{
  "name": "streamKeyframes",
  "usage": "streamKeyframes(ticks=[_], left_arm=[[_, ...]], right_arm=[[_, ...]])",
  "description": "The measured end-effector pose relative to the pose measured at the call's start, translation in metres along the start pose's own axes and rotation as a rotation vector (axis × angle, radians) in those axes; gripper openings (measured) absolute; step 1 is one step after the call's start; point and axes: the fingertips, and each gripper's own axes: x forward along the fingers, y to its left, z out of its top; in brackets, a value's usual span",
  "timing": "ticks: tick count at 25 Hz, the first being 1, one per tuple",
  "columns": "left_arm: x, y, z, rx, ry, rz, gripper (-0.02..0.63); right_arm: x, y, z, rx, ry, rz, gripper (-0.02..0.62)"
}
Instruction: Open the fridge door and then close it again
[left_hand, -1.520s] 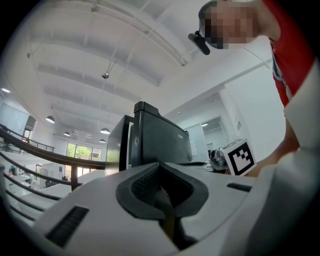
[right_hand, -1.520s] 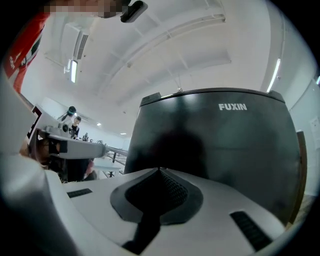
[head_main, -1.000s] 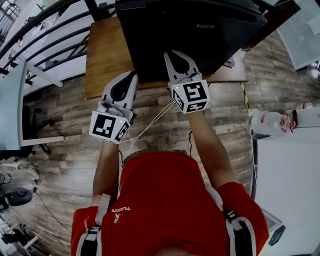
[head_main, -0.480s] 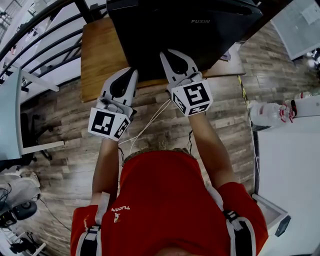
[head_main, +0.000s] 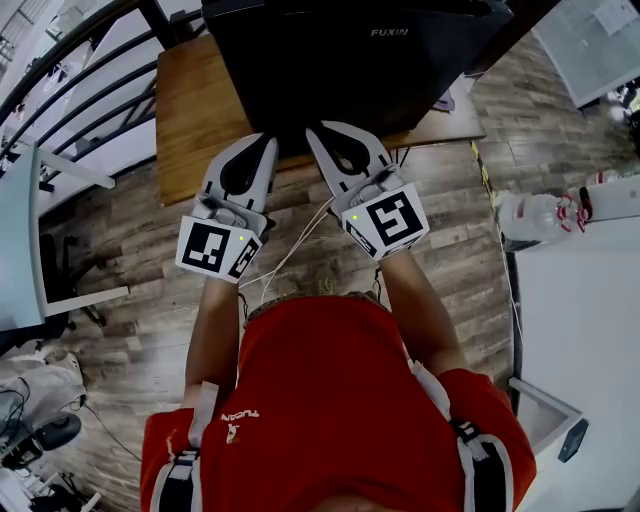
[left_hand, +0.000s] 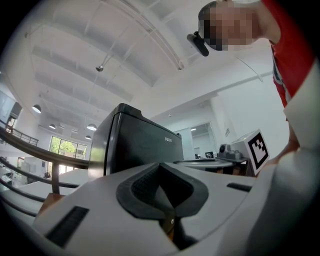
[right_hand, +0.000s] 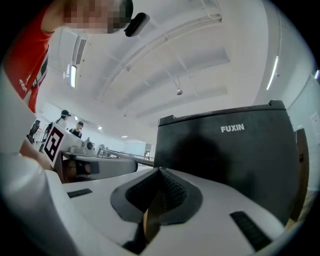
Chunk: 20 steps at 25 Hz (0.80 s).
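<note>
A black fridge (head_main: 350, 60) marked FUXIN stands on a wooden table (head_main: 195, 120), its door closed flush. My left gripper (head_main: 268, 141) is shut and empty, with its tip at the fridge's lower front left corner. My right gripper (head_main: 312, 129) is also shut and empty, and it angles up-left toward the fridge front just beside the left one. In the right gripper view the fridge (right_hand: 230, 165) fills the space ahead of the closed right gripper (right_hand: 160, 170). The left gripper view shows the fridge (left_hand: 132, 145) from its corner, past the closed left gripper (left_hand: 161, 164).
Dark railings (head_main: 80, 70) run along the far left. A white desk (head_main: 20, 230) stands at the left. At the right is a white table (head_main: 580, 320), with a plastic bottle (head_main: 535, 217) at its far edge. White cables (head_main: 295, 250) hang between my arms.
My right gripper has drawn back from the fridge front, toward me and slightly left, tilting its tip leftward. The left gripper has stayed by the fridge's corner.
</note>
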Motion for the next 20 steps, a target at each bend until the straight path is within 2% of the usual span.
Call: streamKeyframes(ticks=[9, 20], left_arm=[[-0.008, -0.001, 0.002, -0.001, -0.004, -0.006, 0.009], [-0.008, -0.002, 0.002, -0.009, -0.007, -0.014, 0.009]], right_arm=[[-0.008, 0.019, 0.002, 0.036, -0.006, 0.004, 0.025], [-0.014, 0.017, 0.000, 0.032, 0.004, -0.006, 0.025]])
